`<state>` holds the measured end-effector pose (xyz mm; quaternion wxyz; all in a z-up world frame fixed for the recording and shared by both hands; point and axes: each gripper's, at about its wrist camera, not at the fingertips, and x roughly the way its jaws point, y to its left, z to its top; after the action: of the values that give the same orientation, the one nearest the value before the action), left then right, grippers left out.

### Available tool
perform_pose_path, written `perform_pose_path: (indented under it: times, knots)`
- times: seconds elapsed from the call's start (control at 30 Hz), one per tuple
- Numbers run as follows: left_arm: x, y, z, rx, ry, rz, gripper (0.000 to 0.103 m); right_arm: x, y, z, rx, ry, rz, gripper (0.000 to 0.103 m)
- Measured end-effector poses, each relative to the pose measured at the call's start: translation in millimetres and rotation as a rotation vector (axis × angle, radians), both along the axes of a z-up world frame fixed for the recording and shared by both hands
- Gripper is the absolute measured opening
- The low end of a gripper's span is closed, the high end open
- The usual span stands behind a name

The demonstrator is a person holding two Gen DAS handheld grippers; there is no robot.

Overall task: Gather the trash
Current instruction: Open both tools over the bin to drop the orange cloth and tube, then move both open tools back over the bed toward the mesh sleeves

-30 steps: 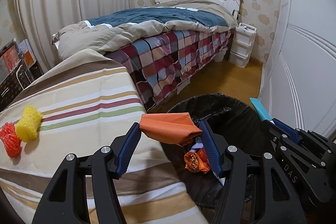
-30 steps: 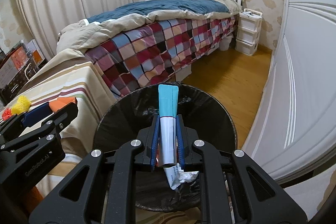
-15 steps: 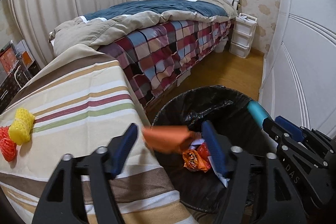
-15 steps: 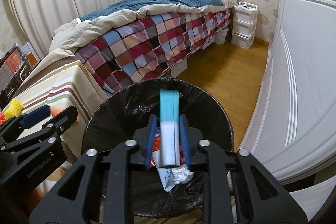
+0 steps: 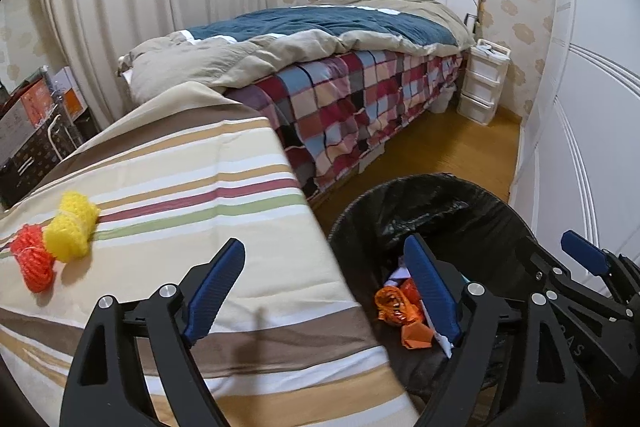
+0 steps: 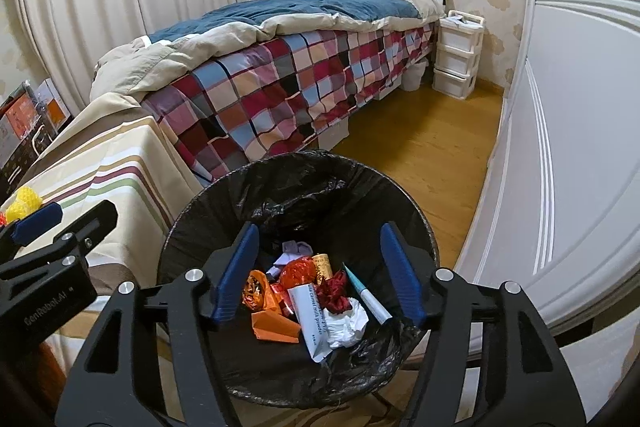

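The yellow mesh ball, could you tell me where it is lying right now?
In the left wrist view the yellow mesh ball lies far left on the striped tablecloth, touching the orange mesh ball.

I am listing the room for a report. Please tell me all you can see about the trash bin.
The trash bin is round and lined with a crinkled, glossy black plastic bag folded over its rim. It stands upright on the wooden floor, close beside the striped cloth, below both grippers. Inside lies mixed trash: an orange folded paper, a teal and white tube, a white sachet with print, crumpled white paper, red and orange wrappers. It is only partly full.
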<state>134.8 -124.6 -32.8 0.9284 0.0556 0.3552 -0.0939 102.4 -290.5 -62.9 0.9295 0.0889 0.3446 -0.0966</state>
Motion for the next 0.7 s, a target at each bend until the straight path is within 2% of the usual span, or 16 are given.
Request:
perform_pose_path:
  times: [0.4,0.7]
  knots:
    - [-15.5,44.5,9.5,0.007,-0.028,0.082,0.083,-4.6,37.5,13.4,0.004,-0.009,0.058,0.072]
    - [-33.7,115.8,2.3,0.064,-0.028,0.223,0.083,-0.9,107.7,16.2,0.012,0.001,0.214,0.074]
